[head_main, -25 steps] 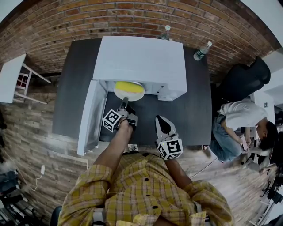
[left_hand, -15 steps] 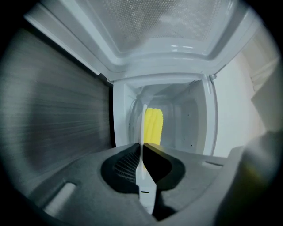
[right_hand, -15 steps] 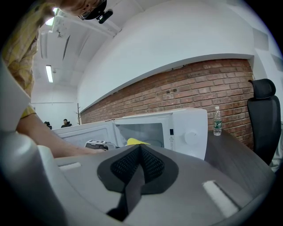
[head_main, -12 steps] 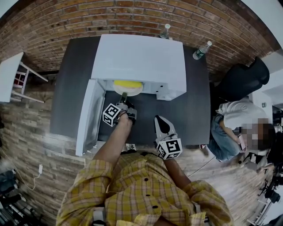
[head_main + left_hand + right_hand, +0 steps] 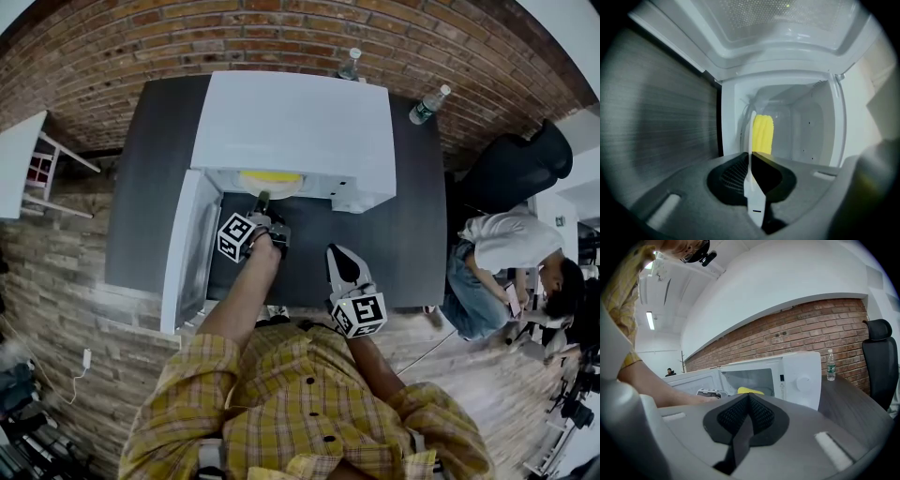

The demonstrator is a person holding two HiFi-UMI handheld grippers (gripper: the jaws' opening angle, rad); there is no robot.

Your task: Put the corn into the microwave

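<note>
A yellow corn lies on a white plate just inside the open white microwave. My left gripper is shut on the plate's near rim, right at the oven's mouth. In the left gripper view the plate's rim stands on edge between the jaws of the left gripper, and the corn sits beyond it in the white cavity. My right gripper hovers over the dark table in front of the microwave, shut and holding nothing. Its own view shows the right gripper facing the microwave and the corn.
The microwave door swings open to the left over the dark table. Two water bottles stand behind the microwave. A black chair and a seated person are to the right, and a white side table to the left.
The left gripper has pushed the plate with the corn further into the microwave; less of the plate shows outside now. The right gripper has stayed where it was.
</note>
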